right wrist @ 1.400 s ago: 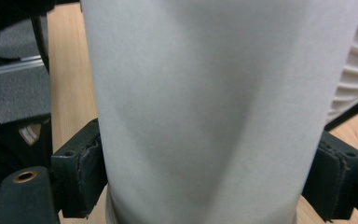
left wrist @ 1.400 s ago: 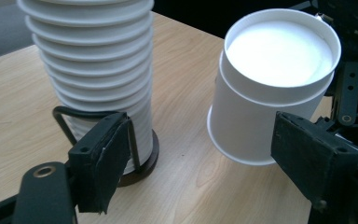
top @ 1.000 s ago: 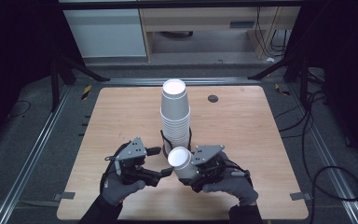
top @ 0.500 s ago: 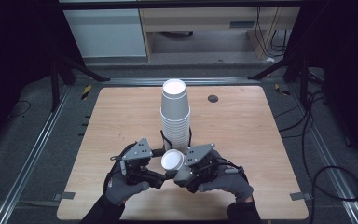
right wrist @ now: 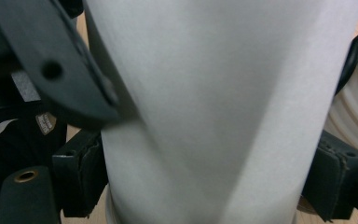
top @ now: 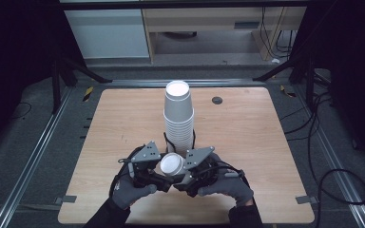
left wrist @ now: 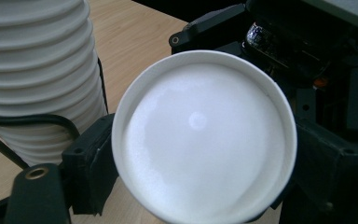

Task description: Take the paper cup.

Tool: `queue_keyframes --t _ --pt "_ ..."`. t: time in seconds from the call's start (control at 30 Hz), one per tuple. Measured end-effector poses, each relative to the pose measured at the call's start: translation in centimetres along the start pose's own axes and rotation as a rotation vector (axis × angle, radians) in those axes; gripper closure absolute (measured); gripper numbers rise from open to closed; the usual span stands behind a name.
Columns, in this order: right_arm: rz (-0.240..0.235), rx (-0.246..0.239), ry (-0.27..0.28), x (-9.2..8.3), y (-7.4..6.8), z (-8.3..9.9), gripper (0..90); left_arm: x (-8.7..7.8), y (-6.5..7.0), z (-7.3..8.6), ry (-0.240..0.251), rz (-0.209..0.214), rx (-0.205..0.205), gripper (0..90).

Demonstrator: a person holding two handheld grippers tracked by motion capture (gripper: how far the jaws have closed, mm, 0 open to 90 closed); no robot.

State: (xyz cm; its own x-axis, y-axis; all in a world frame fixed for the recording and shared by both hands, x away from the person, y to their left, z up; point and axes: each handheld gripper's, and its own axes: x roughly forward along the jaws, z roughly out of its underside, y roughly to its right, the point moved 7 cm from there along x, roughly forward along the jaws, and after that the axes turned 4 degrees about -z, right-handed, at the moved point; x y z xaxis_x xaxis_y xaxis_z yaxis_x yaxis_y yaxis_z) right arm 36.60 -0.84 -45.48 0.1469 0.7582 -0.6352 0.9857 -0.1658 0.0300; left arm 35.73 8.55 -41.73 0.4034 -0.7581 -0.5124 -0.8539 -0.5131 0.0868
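A single white paper cup [top: 172,164] is held tilted above the near part of the table, its flat end facing up. My right gripper [top: 183,172] is shut on its side wall. In the right gripper view both pads press the cup [right wrist: 223,107]. My left gripper [top: 164,172] meets it from the left. Its jaws have just been opening and now stand open on either side of the cup's round end [left wrist: 200,140]. Just behind stands a tall stack of upturned white cups [top: 178,114].
The wooden table [top: 266,156] has a small black round fitting [top: 217,100] at the back right. A black wire [left wrist: 28,119] loops around the lower part of the stack. Metal rails and cables lie on the floor around the table.
The left gripper has come in closer to the cup, and the cup has shifted slightly left. The stack has not moved.
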Motion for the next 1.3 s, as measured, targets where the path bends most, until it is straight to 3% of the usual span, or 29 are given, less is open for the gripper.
queue_keyframes --t 0.93,1.3 --pt "-0.015 0.029 -0.011 0.26 -0.03 0.10 12.9 0.17 0.24 0.02 -0.006 -0.006 0.005 21.8" --pt "-0.011 0.034 0.020 -0.05 0.02 -0.13 10.2 -0.31 0.16 -0.28 0.013 0.003 0.001 22.2"
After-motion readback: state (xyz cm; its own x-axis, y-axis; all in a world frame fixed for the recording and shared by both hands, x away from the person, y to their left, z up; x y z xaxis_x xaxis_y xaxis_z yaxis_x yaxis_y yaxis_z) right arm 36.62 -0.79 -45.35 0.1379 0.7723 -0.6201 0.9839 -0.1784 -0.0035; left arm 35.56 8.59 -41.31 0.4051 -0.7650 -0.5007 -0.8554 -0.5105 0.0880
